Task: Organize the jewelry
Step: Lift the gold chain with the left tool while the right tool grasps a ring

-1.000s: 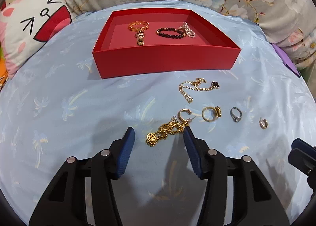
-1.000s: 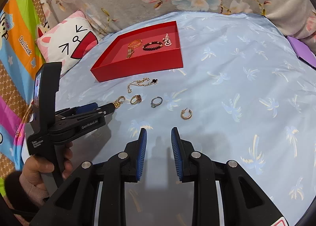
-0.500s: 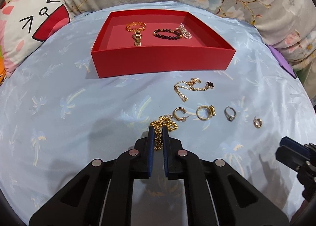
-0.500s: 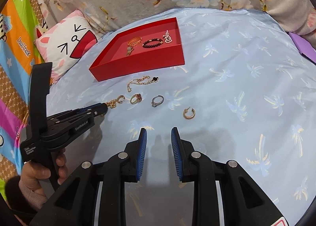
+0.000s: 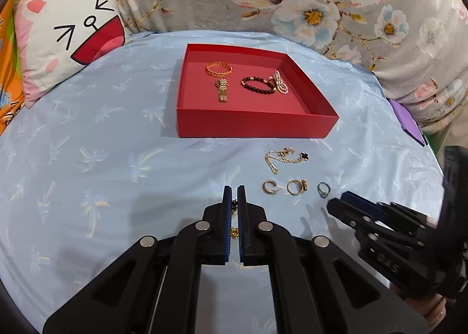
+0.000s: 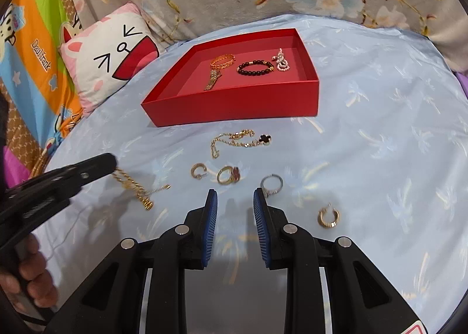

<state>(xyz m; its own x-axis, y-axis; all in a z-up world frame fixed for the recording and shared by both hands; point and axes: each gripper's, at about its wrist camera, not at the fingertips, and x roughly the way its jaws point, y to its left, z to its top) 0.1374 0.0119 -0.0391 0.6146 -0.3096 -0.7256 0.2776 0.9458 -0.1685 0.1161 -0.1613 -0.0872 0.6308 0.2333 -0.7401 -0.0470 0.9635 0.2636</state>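
Gold chunky chain bracelet (image 6: 133,188) hangs pinched in the left gripper (image 5: 234,202), whose jaws have just closed on it, its free end trailing onto the pale blue palm-print sheet (image 6: 380,144) on the near side of the red cardboard tray (image 5: 254,126). Nearer than that tray, the right gripper (image 6: 235,202) hovers narrowly parted and empty, just beside a silver stone ring (image 6: 272,183).

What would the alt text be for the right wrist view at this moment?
The left tongs lift a gold chain bracelet off the blue bedsheet, while the right tongs hover open near a silver ring. More rings, a gold hoop earring and a clover necklace lie before a red tray holding bracelets.
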